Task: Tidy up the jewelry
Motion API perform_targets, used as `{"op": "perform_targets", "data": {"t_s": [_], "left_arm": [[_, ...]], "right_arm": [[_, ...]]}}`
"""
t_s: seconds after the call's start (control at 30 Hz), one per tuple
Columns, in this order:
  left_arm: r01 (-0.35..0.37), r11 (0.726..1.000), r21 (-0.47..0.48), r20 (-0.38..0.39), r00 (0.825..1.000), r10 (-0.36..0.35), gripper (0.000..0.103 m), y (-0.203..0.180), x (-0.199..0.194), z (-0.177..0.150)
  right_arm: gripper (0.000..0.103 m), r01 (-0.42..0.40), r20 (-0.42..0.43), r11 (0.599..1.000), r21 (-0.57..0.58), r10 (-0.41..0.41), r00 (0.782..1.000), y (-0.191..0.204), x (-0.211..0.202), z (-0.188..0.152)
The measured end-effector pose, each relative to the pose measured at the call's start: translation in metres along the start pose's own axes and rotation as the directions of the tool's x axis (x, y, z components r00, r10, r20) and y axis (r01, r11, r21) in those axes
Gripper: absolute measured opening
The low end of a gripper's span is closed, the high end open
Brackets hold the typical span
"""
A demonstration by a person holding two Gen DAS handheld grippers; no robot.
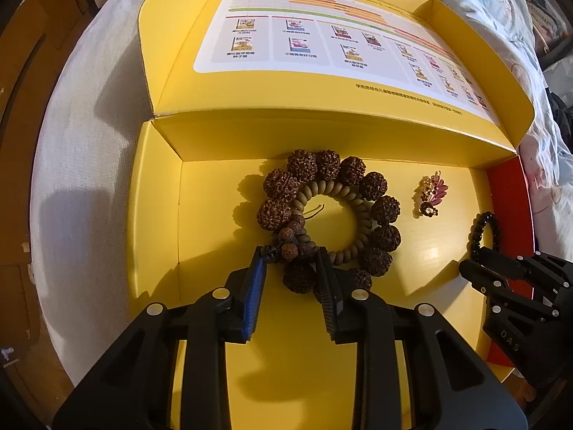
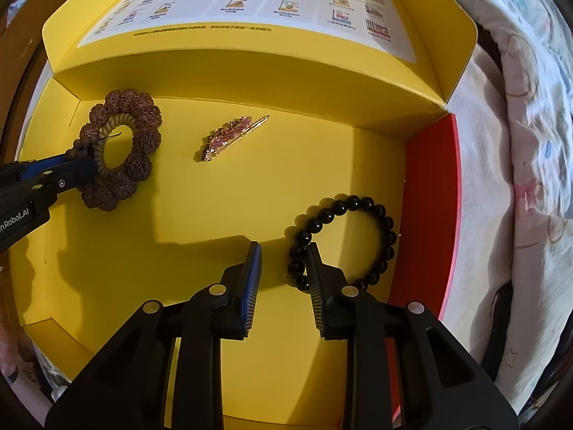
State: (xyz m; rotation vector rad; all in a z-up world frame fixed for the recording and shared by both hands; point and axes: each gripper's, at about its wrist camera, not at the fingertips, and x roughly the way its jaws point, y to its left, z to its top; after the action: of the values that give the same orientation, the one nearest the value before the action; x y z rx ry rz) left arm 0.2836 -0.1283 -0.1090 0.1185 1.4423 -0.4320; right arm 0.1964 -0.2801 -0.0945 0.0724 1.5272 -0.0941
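A bracelet of big knobbly brown beads lies in the yellow box, ringed around a khaki spiral band. My left gripper points down, shut on the bracelet's small end beads at its near side. The right wrist view shows that bracelet and the left gripper at the left. A black bead bracelet lies flat near the red side wall. My right gripper is open astride its left strand, one finger inside the loop and the other clear of the beads.
A gold and pink brooch lies on the box floor between the two bracelets. The box's open lid with a printed chart stands behind. White cloth lies to the left and patterned bedding to the right.
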Motion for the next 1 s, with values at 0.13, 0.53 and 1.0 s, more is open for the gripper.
{"op": "perform_targets", "data": {"t_s": [0.13, 0.53, 1.0], "left_arm": [[0.003, 1.000, -0.008, 0.005, 1.000, -0.003, 0.028, -0.001, -0.001, -0.001], [0.010, 1.000, 0.000, 0.028, 1.000, -0.010, 0.008, -0.003, -0.014, -0.001], [0.044, 0.999, 0.000, 0.051, 0.998, -0.044, 0.008, -0.003, -0.028, -0.003]], "right_arm": [[0.024, -0.037, -0.010, 0.999, 0.020, 0.037, 0.999, -0.007, -0.001, -0.002], [0.021, -0.049, -0.030, 0.998, 0.041, 0.050, 0.998, -0.016, 0.006, 0.007], [0.015, -0.088, -0.027, 0.995, 0.049, 0.089, 0.996, -0.014, 0.002, 0.009]]}}
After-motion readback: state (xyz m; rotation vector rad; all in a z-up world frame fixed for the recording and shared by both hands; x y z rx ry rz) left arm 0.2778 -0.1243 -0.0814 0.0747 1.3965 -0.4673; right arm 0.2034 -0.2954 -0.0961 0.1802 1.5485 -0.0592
